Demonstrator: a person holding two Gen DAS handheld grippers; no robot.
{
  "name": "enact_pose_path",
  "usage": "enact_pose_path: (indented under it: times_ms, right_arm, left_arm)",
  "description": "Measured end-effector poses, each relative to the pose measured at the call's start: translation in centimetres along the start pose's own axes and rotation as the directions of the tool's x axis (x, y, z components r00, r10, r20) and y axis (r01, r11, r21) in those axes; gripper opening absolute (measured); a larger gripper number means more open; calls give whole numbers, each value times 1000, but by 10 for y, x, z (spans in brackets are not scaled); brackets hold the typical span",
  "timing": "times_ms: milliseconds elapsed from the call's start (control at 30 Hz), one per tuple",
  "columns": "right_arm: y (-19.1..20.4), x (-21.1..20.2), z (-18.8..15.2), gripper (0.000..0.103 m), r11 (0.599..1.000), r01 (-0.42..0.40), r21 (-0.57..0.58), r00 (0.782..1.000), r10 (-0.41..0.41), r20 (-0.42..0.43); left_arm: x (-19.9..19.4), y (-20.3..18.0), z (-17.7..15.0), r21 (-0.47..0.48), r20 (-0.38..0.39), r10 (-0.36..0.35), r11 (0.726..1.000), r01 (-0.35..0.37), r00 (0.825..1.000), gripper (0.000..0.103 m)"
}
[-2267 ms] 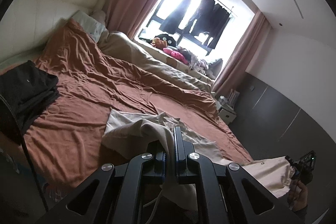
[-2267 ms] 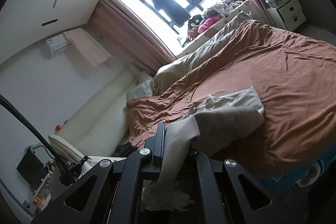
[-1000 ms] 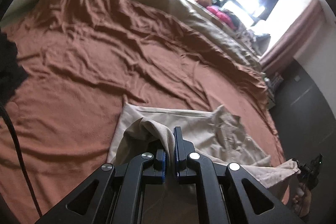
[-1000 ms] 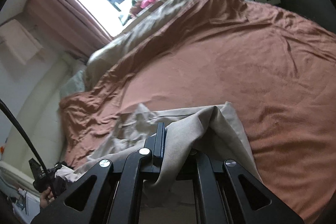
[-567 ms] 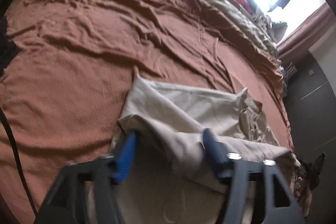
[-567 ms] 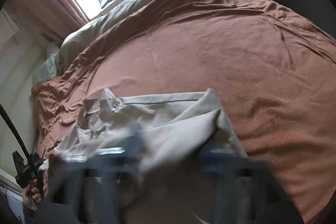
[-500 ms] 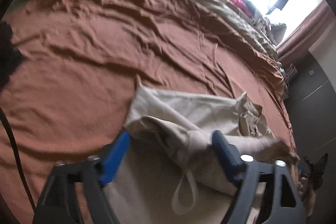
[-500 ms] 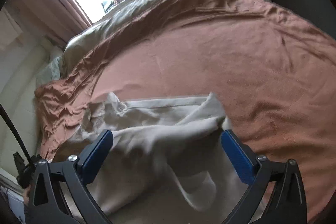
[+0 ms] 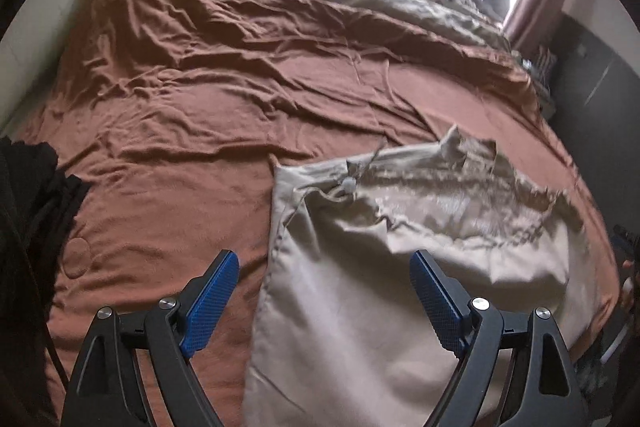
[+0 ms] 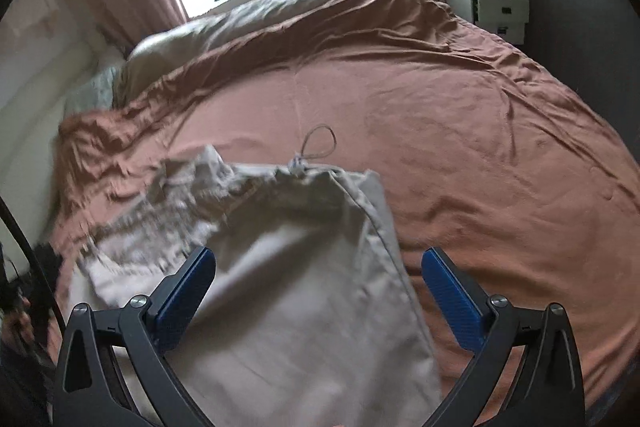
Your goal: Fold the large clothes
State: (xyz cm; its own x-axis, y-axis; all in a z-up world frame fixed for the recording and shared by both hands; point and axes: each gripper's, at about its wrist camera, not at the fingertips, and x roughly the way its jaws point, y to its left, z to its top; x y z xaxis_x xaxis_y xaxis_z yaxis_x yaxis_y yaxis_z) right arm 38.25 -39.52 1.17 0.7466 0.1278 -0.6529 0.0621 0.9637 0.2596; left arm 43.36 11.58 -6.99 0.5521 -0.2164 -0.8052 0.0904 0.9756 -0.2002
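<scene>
**Both grippers free above the beige trousers: set up the next fold cleanly**

The left gripper (image 9: 324, 293) hangs with its blue pads spread wide and nothing between them but air; the beige trousers (image 9: 400, 267) lie flat on the brown bedsheet (image 9: 200, 115) below and ahead of it, their near left edge running roughly under the gap. The right gripper (image 10: 318, 285) is likewise spread wide and holds nothing, with the garment's right edge passing beneath and between its pads. Neither pad touches cloth in either view.

The trousers look already doubled once, judging by the layered edge and the drawstring (image 10: 316, 147) with its toggle poking out at the far side, ahead of the right gripper. The far part of the fabric, toward the left in the right wrist view, is rumpled and blurred, so how neatly it lies there cannot be told.

To do the next fold well, it seems wise to:
- flatten the rumpled far area first, so creases are not locked in;
- tuck the drawstring loop inward so it does not trail out;
- take both near corners level with each other, pinching all layers together;
- carry them forward evenly, keeping the side edges aligned.

A dark garment (image 9: 36, 211) sits well to the left of the left gripper, clear of the work.
</scene>
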Motion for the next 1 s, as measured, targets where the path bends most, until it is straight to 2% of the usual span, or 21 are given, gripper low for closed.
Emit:
enact_pose_path:
  times_ms: [233, 400, 467, 567, 633, 700, 800, 833, 900, 933, 967, 1000]
  right_arm:
    - [-3, 25, 23, 103, 993, 94, -65, 994, -98, -58]
    - [3, 60, 41, 103, 980, 147, -136, 981, -162, -107]
    - [8, 75, 48, 102, 973, 152, -171, 977, -174, -121]
    - [21, 96, 55, 102, 960, 153, -234, 973, -188, -136]
    - [32, 114, 58, 101, 948, 153, -280, 968, -201, -152]
    - [42, 130, 59, 95, 936, 150, -318, 963, -212, -169]
    - [57, 152, 60, 79, 911, 152, -383, 954, -237, -185]
    - [62, 159, 60, 72, 904, 153, -399, 951, -244, -189]
    - [65, 170, 64, 65, 900, 157, -406, 948, -253, -194]
    - [65, 174, 66, 51, 901, 158, -405, 948, -253, -193]
    - [64, 178, 68, 32, 902, 159, -401, 949, -252, -191]
    - [62, 181, 69, 26, 903, 166, -395, 948, -256, -187]
  left_arm:
    - [45, -9, 4, 121, -91, 74, 991, -63, 993, 88]
    - [83, -11, 12, 189, -156, 122, 978, -91, 980, 79]
    - [99, -13, 16, 212, -179, 124, 973, -85, 976, 75]
    - [118, -18, 19, 281, -187, 169, 953, -112, 968, 74]
    - [131, -22, 22, 315, -200, 171, 944, -102, 965, 72]
    - [141, -24, 25, 342, -206, 178, 934, -100, 962, 71]
    - [155, -28, 33, 380, -194, 194, 919, -108, 962, 64]
    - [159, -28, 36, 381, -188, 195, 918, -112, 963, 60]
    - [165, -26, 45, 363, -183, 179, 926, -103, 967, 54]
    - [167, -25, 47, 356, -184, 171, 930, -96, 968, 49]
    - [169, -25, 50, 345, -187, 155, 935, -83, 970, 41]
    - [170, -26, 51, 340, -189, 144, 938, -72, 971, 35]
